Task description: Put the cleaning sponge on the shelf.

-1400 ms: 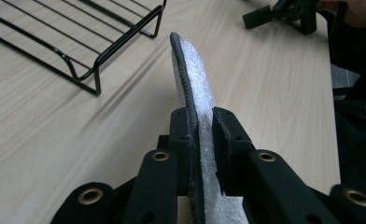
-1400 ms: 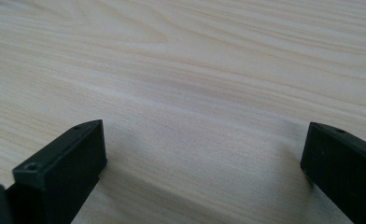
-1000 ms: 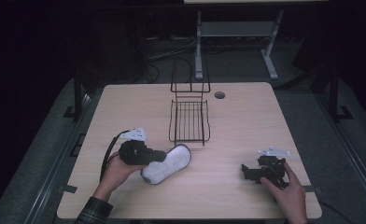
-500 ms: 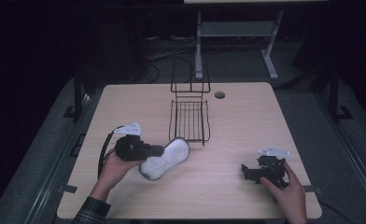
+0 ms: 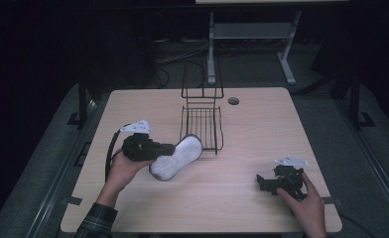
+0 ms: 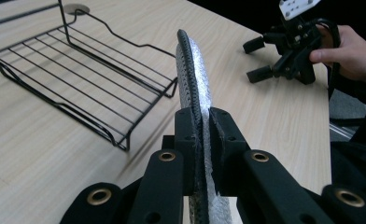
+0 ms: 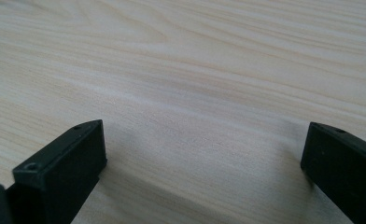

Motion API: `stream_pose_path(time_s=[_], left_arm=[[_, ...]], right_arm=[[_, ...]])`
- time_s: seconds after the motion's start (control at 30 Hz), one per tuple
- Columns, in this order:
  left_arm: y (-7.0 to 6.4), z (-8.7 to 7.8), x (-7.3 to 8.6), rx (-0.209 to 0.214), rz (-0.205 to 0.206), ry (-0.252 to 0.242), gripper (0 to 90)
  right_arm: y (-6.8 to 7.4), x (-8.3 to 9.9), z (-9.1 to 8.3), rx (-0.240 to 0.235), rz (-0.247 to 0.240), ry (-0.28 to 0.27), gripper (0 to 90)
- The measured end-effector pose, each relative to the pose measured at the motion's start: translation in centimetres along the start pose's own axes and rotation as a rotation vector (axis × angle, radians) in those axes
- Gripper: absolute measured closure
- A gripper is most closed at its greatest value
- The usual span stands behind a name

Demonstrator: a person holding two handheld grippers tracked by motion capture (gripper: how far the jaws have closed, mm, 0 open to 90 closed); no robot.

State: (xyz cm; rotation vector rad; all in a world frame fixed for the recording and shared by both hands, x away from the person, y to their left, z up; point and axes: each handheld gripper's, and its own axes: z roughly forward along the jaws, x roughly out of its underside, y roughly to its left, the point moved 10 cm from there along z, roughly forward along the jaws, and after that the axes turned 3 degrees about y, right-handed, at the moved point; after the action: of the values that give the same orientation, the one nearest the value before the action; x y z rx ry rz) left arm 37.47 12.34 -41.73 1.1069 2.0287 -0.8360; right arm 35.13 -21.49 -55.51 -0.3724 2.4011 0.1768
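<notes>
Just in front of the wire rack (image 5: 201, 126), I have the left gripper (image 5: 168, 148) clenched on the grey insole (image 5: 176, 157), held on edge above the table (image 5: 242, 208). My right gripper (image 5: 261, 182) rests released, well apart.

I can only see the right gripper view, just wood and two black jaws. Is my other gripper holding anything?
Observer: Yes. The left gripper is clamped on a white insole with a dark rim.
Operator: Is the insole lying flat?
Observer: No. In the left gripper view it stands on edge between the jaws, pointing forward.
Operator: What's near it?
Observer: A black wire rack stands on the table. In the high view the insole's far end reaches the rack's front edge.
Operator: And my right gripper?
Observer: The right gripper sits low near the table's right front corner, jaws wide apart, holding nothing.
</notes>
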Motion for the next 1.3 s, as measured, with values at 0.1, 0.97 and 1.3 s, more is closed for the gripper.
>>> stream_pose_path(time_s=[0.1,0.97,1.3], left_arm=[[0.5,0.0,-0.5,-0.009,-0.003,-0.01,82.0],[5.6,2.2,-4.0,-0.06,-0.052,-0.052,81.9],[7.5,3.6,-5.1,-0.058,-0.096,-0.082,81.9]], right_arm=[[0.0,0.0,0.0,0.001,-0.001,-0.001,0.0],[0.0,0.0,0.0,0.002,0.001,0.0,0.0],[0.0,0.0,0.0,0.002,0.001,0.0,0.0]])
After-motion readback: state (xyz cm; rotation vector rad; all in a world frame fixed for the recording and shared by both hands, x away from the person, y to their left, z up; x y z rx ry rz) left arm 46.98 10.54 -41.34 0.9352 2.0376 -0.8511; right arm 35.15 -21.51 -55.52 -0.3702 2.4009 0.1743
